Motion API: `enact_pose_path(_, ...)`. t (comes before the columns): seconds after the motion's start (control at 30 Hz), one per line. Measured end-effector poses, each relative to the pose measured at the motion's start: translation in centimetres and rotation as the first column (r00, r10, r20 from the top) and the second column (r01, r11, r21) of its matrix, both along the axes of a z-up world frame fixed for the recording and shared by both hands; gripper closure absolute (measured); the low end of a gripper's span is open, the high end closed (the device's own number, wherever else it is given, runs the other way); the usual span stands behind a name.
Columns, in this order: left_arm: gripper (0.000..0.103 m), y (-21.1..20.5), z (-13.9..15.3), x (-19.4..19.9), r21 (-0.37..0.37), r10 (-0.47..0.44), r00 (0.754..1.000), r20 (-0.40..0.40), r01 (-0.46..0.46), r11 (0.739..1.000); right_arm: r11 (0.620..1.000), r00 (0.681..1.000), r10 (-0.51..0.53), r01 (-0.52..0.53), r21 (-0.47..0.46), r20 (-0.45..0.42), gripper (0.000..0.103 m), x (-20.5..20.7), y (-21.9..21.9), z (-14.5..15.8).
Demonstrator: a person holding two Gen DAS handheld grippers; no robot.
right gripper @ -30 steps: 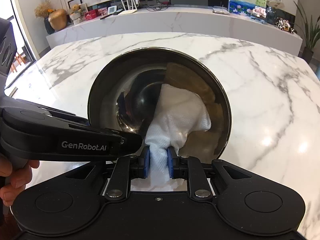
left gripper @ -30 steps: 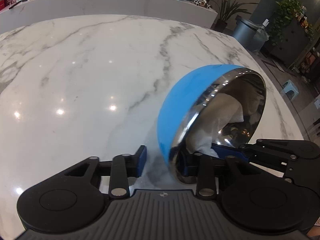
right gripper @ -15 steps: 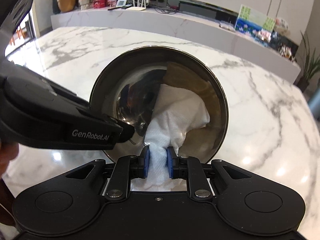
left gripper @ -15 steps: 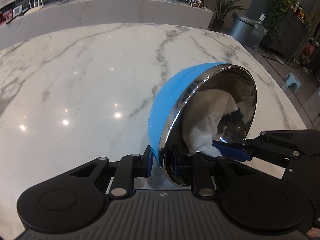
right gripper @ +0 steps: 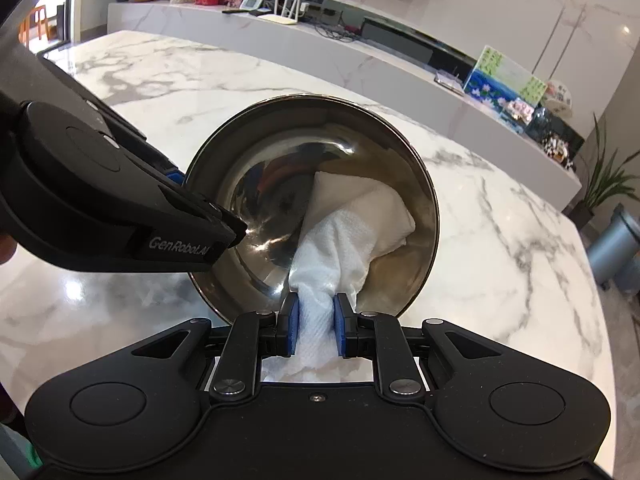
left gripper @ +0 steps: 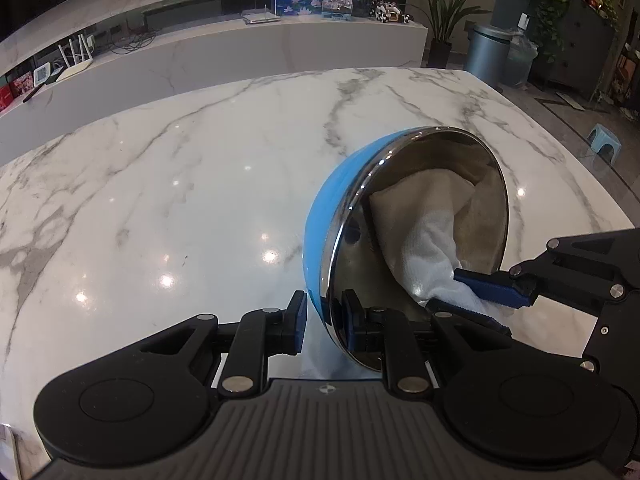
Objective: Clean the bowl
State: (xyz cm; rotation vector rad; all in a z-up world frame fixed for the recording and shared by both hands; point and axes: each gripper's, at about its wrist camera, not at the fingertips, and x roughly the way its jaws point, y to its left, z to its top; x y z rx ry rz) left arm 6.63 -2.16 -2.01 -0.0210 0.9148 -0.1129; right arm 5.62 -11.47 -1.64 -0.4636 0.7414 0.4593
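Crowding the bowl (left gripper: 332, 216), your left tool (left gripper: 323, 322) clamps its rim; your right tool (right gripper: 314, 330) pinches the cloth (right gripper: 352, 232) inside, above the marble bench (left gripper: 180, 184).

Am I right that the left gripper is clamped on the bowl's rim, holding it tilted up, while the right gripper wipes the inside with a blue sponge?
Not quite. The right gripper holds a white paper towel, not a blue sponge; the right wrist view shows it pressed inside the bowl. The rest stands: the left gripper is clamped on the tilted bowl's rim.
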Motion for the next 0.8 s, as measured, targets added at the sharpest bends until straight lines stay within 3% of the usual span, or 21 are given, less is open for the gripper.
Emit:
enact_pose_path(0.17, 0.076, 0.8, -0.4, 0.4, -0.07, 0.03, 0.999, -0.016, -0.031, 0.997, 0.998, 0.999, -0.027, 0.029, 0.047, -0.047, 0.087, 0.7, -0.4, 0.1)
enact_pose_path(0.5, 0.076, 1.2, -1.6, 1.6, -0.173, 0.05, 0.998, -0.045, -0.057, 0.983, 0.963, 0.975, -0.08, 0.129, 0.236, -0.206, 0.087, 2.4, -2.2, 0.4)
enact_pose_path(0.67, 0.084, 0.6, -1.7, 1.8, -0.158, 0.033, 0.998, -0.045, -0.04, 0.987, 0.952, 0.969, -0.078, 0.141, 0.27, -0.233, 0.087, 2.9, -2.6, 0.5)
enact_pose_path(0.8, 0.085, 0.0, -1.4, 1.7, -0.117, 0.012, 0.999, -0.034, -0.016, 0.993, 0.96, 0.974, -0.068, 0.123, 0.25, -0.218, 0.087, 2.6, -2.3, 0.6)
